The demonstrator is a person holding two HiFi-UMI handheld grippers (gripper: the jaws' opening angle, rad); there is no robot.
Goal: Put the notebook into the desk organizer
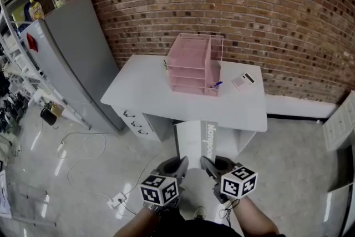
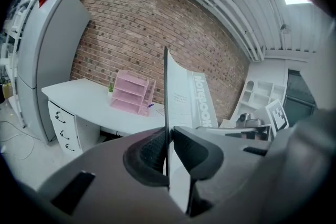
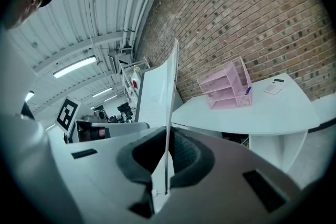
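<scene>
Head view, from the left of the frame: a grey refrigerator (image 1: 72, 58) stands against the brick wall (image 1: 249, 3), with loose cables (image 1: 83, 155) trailing on the floor below it. Right of it is the white bench (image 1: 155, 94), with drawers under its left end. The pink desk organizer (image 1: 194, 61) sits upright at the bench's back, near the wall, its open tiers facing the front. A small blue pen-like thing (image 1: 216, 85) pokes out at its lower right corner, and a calculator (image 1: 243, 80) lies flat further right, apart from the organizer. In the lower centre the white notebook (image 1: 195, 139) is held in the air in front of the bench, its far end overlapping the bench's front edge in the picture and well short of the organizer. The left claw (image 1: 180, 164) grips its near left corner and the right claw (image 1: 206, 164) its near right corner, each with a marker cube behind it. Left gripper view shows the notebook edge-on, rising between the dark ribbed pads (image 2: 152, 150), which are clamped on it, with the organizer small on the bench at mid-left. Right gripper view shows that claw's pads (image 3: 184, 153) closed on the thin edge too, with the organizer and calculator on the bench at the right.
</scene>
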